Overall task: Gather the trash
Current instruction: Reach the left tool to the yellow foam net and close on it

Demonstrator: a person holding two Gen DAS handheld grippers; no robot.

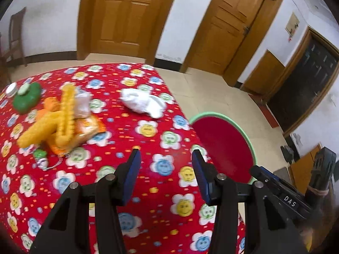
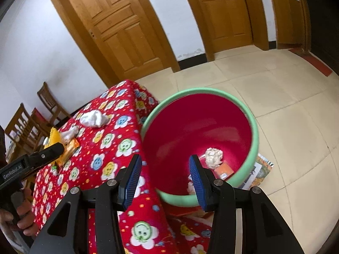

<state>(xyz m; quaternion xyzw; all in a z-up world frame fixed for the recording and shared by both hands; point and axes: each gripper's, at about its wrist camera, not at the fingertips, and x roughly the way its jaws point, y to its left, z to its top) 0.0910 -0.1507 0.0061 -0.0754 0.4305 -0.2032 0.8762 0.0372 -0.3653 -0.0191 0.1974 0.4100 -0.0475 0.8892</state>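
The white wad (image 1: 144, 102) lies on the red cloth (image 1: 148, 169) near the table's far edge, ahead of the left gripper (image 1: 166, 158) and slightly left of its line; its long axis runs across the fingers. The left gripper is nearer. Both grippers stand spread, holding nothing. The right gripper (image 2: 165, 165) hangs over the bin (image 2: 252, 127), which holds a crumpled paper ball (image 2: 214, 155) and an orange packet (image 2: 224, 169).

You see a crumpled white tissue (image 1: 144, 102) lying on the red table (image 1: 148, 144). A paper ball (image 2: 214, 157) sits inside the red bin (image 2: 253, 139).
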